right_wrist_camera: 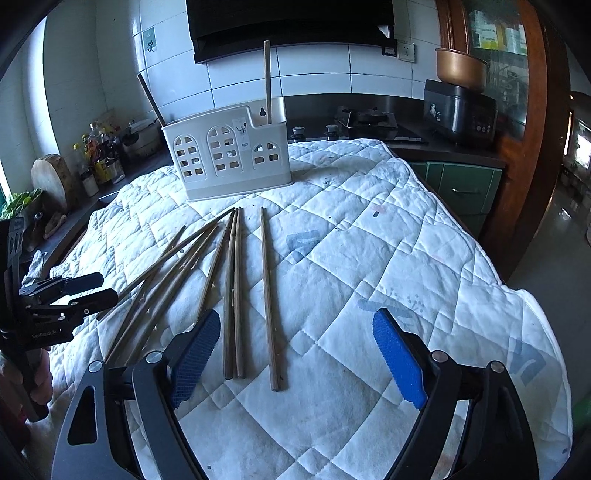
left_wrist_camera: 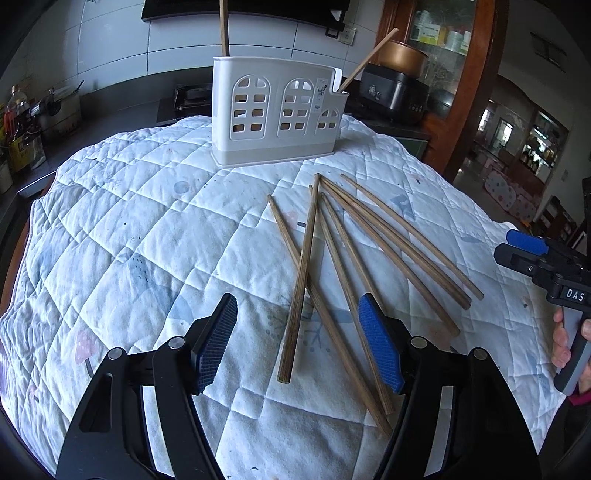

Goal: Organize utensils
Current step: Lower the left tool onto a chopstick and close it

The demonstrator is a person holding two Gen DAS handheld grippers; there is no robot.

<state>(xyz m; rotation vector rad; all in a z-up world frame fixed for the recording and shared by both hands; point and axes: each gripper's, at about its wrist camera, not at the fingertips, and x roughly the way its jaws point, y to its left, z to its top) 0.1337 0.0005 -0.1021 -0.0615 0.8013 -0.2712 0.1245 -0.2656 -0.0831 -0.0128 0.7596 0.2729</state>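
Hidden: lower ends of two wooden chopsticks (left_wrist_camera: 224, 27) inside white plastic windowed utensil holder (left_wrist_camera: 277, 110).
Left gripper (left_wrist_camera: 299, 347): spread, empty.
Right gripper (right_wrist_camera: 295, 360): spread, empty.
Right view only: round wooden chopping block (right_wrist_camera: 50, 181).

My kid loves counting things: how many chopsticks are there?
9: two stand in the holder, one at its left end and one at its right; seven lie fanned on the quilt. They overlap, so one may be hidden.

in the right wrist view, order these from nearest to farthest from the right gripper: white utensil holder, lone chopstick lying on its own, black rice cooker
1. Lone chopstick, lying on the quilt just ahead of the right gripper, between its fingers.
2. White utensil holder, standing farther back, left of centre.
3. Black rice cooker, on the counter behind, far right.
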